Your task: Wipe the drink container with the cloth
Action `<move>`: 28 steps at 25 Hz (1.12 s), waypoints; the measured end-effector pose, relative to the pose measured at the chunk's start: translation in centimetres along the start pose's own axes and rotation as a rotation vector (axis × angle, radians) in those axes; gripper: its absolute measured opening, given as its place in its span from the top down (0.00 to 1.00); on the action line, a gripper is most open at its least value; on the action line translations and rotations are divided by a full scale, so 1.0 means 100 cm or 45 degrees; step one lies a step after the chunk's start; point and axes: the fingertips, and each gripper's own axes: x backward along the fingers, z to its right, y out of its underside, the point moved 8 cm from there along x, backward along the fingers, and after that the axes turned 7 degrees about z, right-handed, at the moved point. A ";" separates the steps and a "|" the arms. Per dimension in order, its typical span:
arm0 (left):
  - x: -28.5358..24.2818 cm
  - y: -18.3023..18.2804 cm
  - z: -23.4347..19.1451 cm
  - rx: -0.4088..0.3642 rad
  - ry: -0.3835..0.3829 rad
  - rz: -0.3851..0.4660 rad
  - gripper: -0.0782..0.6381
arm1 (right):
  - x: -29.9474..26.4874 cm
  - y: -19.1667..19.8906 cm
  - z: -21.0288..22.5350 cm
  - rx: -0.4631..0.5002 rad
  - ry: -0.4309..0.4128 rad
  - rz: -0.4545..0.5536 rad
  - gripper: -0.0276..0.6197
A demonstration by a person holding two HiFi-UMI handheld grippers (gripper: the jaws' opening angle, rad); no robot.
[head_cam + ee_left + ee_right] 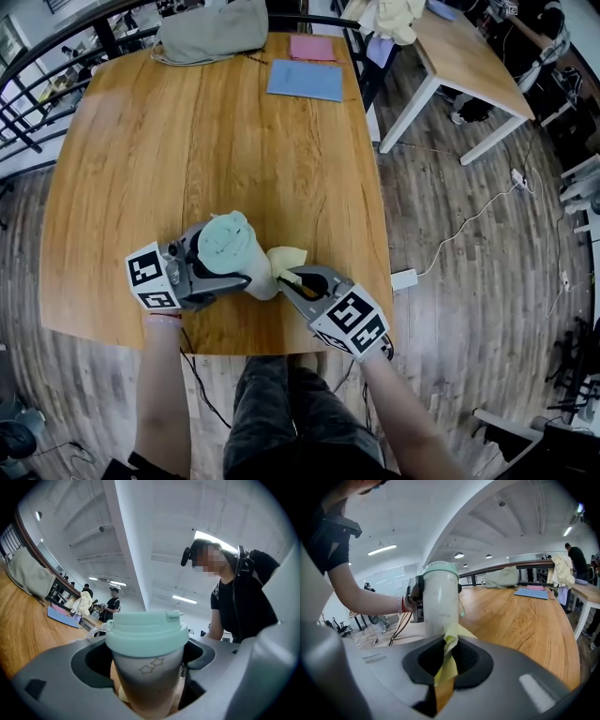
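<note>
Both grippers had a hold. The left gripper (234,269) (147,686) had its jaws wide, clamped on the pale body of the drink container (225,242) (147,644) (440,602). Its mint lid was shut and hid any contents. The right gripper (292,281) (445,667) pinched the yellow cloth (286,258) (450,644), whose free end touched the container's side. The container was near the table's (234,141) front edge. Bare wood stretched beyond it to a blue sheet (305,80), a pink sheet (311,47) and a grey bag (211,33) at the far edge. Only the left gripper view showed star outlines on the container.
</note>
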 end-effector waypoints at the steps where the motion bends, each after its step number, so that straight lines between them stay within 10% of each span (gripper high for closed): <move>1: -0.001 0.001 0.001 -0.011 -0.009 -0.004 0.31 | 0.002 0.003 -0.002 0.003 -0.004 -0.013 0.91; 15: -0.044 0.010 0.043 -0.321 -0.344 -0.194 0.31 | 0.062 -0.009 -0.005 -0.037 0.162 0.212 0.91; 28: -0.087 0.026 0.071 -0.496 -0.981 -0.227 0.31 | 0.097 -0.008 -0.013 -0.005 0.247 0.273 0.91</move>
